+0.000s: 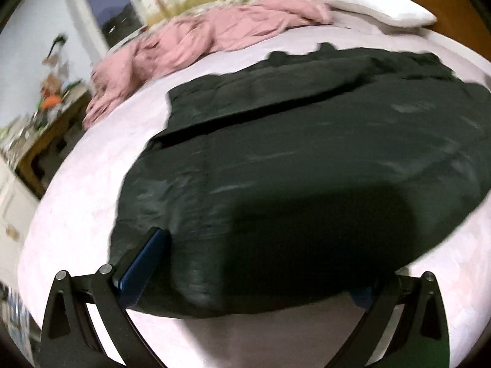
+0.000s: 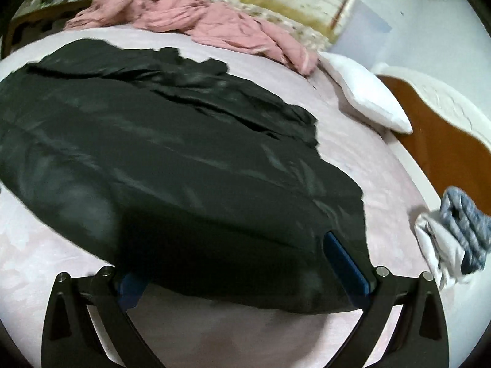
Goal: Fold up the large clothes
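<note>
Black, glossy and soft, the coat [image 1: 291, 141] lay spread on the bed [image 1: 92, 165]; it looked slippery and bulky, best taken by its near hem. Left hand-held gripper [image 1: 245, 263] and right hand-held gripper [image 2: 242, 260] stood spread around that hem. Only the right view showed folded laundry [image 2: 457, 233].

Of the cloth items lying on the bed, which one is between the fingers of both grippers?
The dark green garment, spread flat on the sheet. The pink blanket is bunched at the far edge, and the blue-white bundle lies apart, to the right.
</note>
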`<state>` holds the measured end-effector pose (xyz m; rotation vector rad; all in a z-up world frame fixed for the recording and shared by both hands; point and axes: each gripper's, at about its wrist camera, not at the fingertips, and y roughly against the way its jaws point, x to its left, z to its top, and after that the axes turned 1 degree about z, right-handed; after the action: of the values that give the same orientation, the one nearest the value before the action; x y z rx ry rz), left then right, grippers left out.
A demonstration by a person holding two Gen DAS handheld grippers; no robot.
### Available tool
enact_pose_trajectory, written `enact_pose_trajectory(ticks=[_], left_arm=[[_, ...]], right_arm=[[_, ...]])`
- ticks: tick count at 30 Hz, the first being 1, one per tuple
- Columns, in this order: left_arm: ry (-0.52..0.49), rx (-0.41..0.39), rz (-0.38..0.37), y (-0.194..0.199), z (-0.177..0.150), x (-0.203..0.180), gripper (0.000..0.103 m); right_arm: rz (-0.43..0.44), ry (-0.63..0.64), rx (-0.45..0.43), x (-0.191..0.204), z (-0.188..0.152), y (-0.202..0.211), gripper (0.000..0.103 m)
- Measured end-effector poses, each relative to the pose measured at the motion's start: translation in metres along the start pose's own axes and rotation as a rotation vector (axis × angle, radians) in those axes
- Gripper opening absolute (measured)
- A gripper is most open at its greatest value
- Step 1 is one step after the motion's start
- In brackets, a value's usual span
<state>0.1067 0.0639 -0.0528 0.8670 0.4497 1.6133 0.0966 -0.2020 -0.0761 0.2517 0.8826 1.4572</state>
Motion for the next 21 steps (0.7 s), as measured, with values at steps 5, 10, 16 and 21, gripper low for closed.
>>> enact_pose_trajectory(ticks=[5, 10, 16, 21], left_arm=[[0.088, -0.037, 0.004, 0.006, -0.001, 0.024, 0.103], [0.14, -0.097, -0.077, 0.02, 0.0, 0.031, 0.077], [0.194, -0.098, -0.175, 0.025, 0.0, 0.033, 0.028], [0.203, -0.123, -0.203, 0.048, -0.001, 0.033, 0.022]], right_arm=[[-0.027, -0.044, -0.028, -0.019, 0.001, 0.003, 0.103], [-0.033, -0.094, -0.071, -0.032, 0.003, 0.014, 0.103], [0.107, -0.167, -0.096, -0.047, 0.001, 0.02, 0.068], [0.178, -0.166, -0.117, -0.044, -0.003, 0.036, 0.022]])
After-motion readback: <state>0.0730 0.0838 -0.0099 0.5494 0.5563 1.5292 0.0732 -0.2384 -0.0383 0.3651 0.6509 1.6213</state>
